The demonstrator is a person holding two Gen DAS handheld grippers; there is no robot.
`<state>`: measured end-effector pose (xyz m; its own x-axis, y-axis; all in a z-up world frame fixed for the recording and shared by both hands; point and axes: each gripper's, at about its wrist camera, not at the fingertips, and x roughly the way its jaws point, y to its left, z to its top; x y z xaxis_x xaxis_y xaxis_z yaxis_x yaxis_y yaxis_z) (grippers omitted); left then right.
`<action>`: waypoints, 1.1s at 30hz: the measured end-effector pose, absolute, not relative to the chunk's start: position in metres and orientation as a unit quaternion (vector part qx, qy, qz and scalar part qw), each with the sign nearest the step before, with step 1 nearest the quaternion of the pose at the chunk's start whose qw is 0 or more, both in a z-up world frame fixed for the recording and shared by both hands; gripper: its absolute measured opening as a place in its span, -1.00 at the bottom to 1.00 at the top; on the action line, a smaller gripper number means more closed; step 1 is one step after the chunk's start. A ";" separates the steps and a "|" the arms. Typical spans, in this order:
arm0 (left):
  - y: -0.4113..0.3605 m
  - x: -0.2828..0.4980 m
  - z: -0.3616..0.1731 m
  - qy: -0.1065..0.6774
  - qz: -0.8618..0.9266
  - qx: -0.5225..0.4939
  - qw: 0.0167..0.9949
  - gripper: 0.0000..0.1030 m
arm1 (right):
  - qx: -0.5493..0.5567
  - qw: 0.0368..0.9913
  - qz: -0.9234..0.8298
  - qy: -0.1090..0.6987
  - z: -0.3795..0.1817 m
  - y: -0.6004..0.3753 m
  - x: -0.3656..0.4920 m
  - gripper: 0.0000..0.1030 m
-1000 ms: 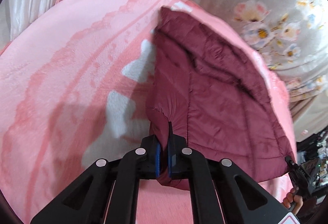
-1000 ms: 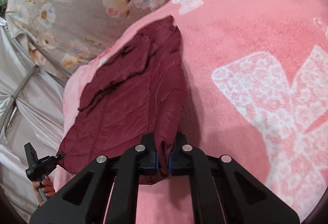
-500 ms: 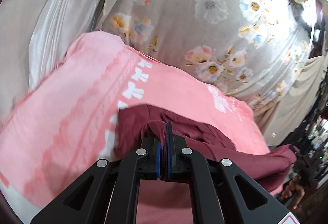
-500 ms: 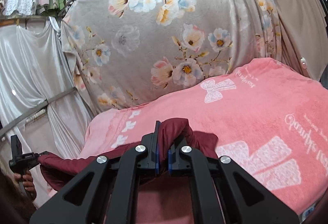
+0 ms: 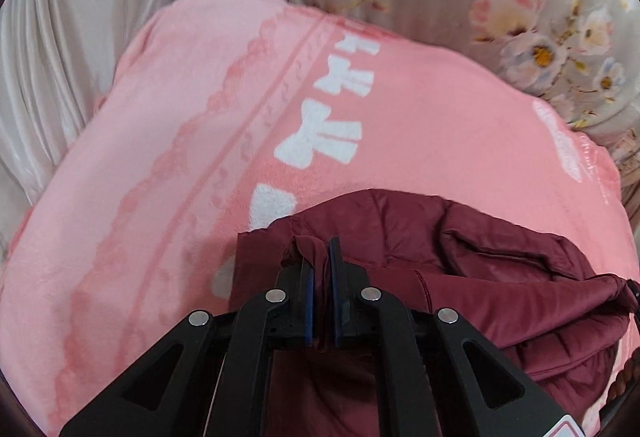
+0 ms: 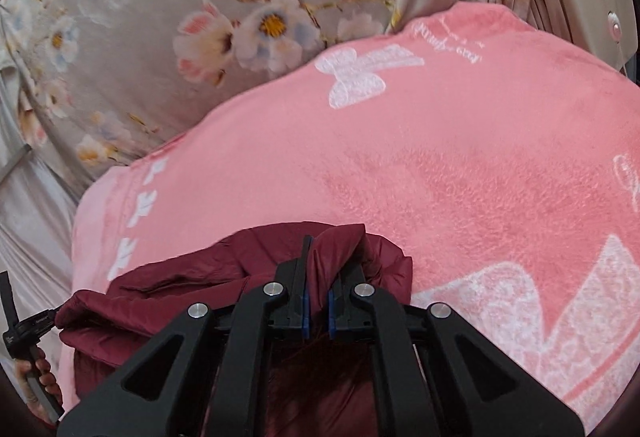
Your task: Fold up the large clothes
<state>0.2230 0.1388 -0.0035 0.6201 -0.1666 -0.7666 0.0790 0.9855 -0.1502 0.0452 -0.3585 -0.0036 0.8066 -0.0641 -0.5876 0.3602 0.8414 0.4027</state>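
Observation:
A maroon quilted jacket [image 5: 472, 269] lies bunched at the near side of a pink blanket [image 5: 200, 157]. My left gripper [image 5: 320, 257] is shut on a fold of the jacket's edge. My right gripper [image 6: 316, 257] is shut on another fold of the jacket [image 6: 192, 285], on its opposite end. The jacket hangs stretched between the two grippers, low over the blanket [image 6: 440, 173]. In the right wrist view the left gripper [image 6: 28, 329] and the hand holding it show at the far left edge.
The pink blanket carries white bow patterns [image 5: 320, 141] and a white butterfly [image 6: 364, 77]. A grey floral curtain [image 6: 200, 17] hangs behind it. White drapes [image 5: 60, 57] hang at the left.
Both grippers have carried the jacket's lifted edge over and tilted back down toward the blanket. The jacket, spread flat a second ago, is now doubled and bunched.

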 end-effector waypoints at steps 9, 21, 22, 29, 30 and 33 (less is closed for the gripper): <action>0.160 0.231 -0.006 0.447 -0.074 -0.124 0.883 -0.69 | 0.277 0.929 -0.095 0.225 0.021 -0.354 0.029 -0.51; 0.162 0.211 0.031 0.379 -0.068 -0.103 0.917 0.45 | 0.215 0.944 -0.078 0.238 0.032 -0.314 0.020 0.17; 0.148 0.211 0.027 0.388 -0.086 -0.082 0.914 0.44 | 0.210 0.943 -0.067 0.250 0.030 -0.306 0.027 0.17; 0.054 0.199 -0.001 0.424 -0.178 0.035 0.887 0.43 | 0.150 0.924 0.024 0.350 0.021 -0.224 0.088 0.15; 0.043 0.198 -0.006 0.429 -0.185 0.044 0.883 0.43 | 0.135 0.924 0.030 0.357 0.020 -0.211 0.094 0.14; 0.022 0.200 -0.015 0.442 -0.197 0.044 0.874 0.43 | 0.086 0.917 0.032 0.388 0.010 -0.179 0.118 -0.01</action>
<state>0.1996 0.0220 -0.0150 0.5308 -0.3053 -0.7906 0.3837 0.9184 -0.0970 0.1183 -0.1793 0.0099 0.6963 0.1263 -0.7066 0.0073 0.9831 0.1829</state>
